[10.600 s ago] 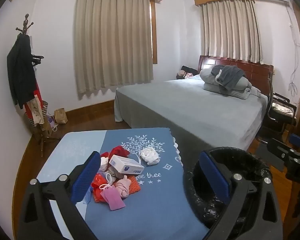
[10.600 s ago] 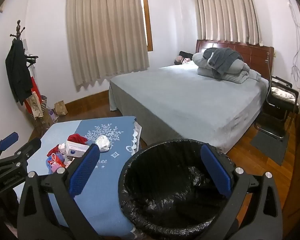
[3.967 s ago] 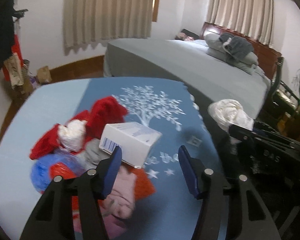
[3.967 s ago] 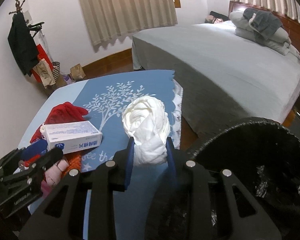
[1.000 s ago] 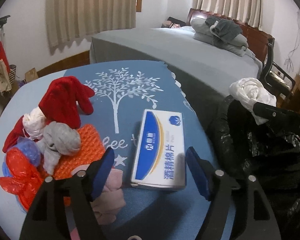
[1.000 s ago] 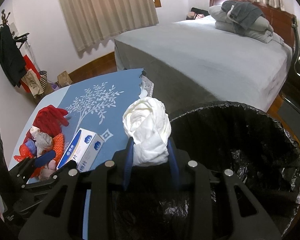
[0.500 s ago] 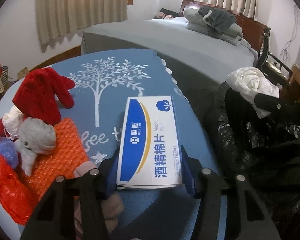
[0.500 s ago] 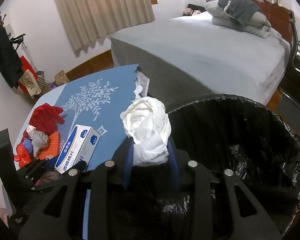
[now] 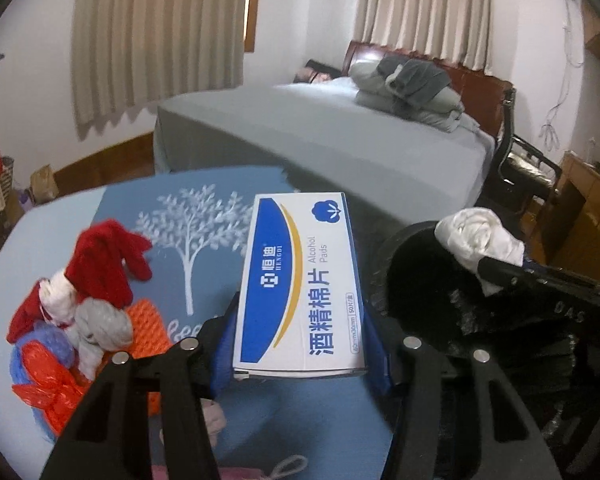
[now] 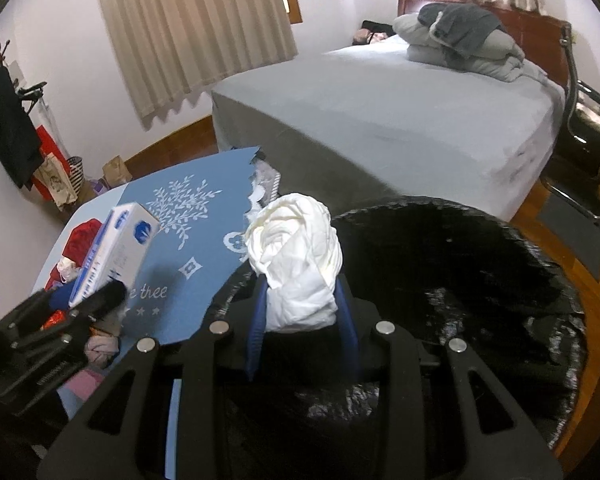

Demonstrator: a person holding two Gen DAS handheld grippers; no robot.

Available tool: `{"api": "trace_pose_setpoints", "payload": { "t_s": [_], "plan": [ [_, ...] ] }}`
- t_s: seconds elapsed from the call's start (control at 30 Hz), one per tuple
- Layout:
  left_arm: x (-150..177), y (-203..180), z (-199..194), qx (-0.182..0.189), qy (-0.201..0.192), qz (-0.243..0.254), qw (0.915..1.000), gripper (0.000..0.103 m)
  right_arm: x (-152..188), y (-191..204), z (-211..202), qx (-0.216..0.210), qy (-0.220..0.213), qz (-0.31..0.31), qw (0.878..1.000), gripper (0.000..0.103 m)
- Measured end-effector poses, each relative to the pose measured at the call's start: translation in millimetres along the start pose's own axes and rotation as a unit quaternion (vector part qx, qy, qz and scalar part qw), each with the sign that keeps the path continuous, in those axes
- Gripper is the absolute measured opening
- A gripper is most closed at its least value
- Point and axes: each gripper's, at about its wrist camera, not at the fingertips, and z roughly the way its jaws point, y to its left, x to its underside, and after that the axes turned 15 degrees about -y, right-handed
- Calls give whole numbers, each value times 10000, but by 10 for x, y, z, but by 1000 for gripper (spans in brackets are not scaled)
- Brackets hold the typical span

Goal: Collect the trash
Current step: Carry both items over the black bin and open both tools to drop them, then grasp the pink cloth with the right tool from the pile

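Note:
My left gripper is shut on a white and blue box of alcohol pads, lifted clear of the blue tablecloth. The same box shows at the left of the right wrist view. My right gripper is shut on a crumpled white wad of paper, held just over the near rim of the black-lined trash bin. In the left wrist view that wad hangs over the bin to the right of the table.
A heap of trash lies at the table's left: a red glove, a grey wad, orange mesh, red plastic and a pink piece. A bed stands behind, a chair at right.
My left gripper closed on the box and lifted it off the cloth. My right gripper carried the white wad a little further toward the bin.

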Motion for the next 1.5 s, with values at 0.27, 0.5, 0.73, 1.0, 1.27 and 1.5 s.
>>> {"api": "trace_pose_setpoints", "payload": {
  "t_s": [0.27, 0.5, 0.73, 1.0, 1.27, 1.5],
  "plan": [
    [-12, -291, -54, 272, -37, 166, 9995, 54, 47, -209, -213, 217, -21, 48, 9997, 33],
    [-19, -624, -94, 755, -34, 291, 9967, 54, 55, -429, -416, 456, -110, 155, 9988, 33],
    [9, -976, -60, 1204, 33, 462, 9917, 54, 34, -655, -580, 695, -229, 248, 9970, 33],
    [36, -1197, 9, 1459, 119, 464, 9881, 54, 57, -879, -692, 920, -309, 354, 9947, 33],
    [35, -1184, -32, 1615, 163, 436, 9858, 72, 97, -939, -783, 1109, -370, 447, 9921, 59],
    [-51, -653, -368, 795, -334, 376, 9956, 83, 9, -671, -781, 819, -633, 318, 9941, 91]
  ]
}}
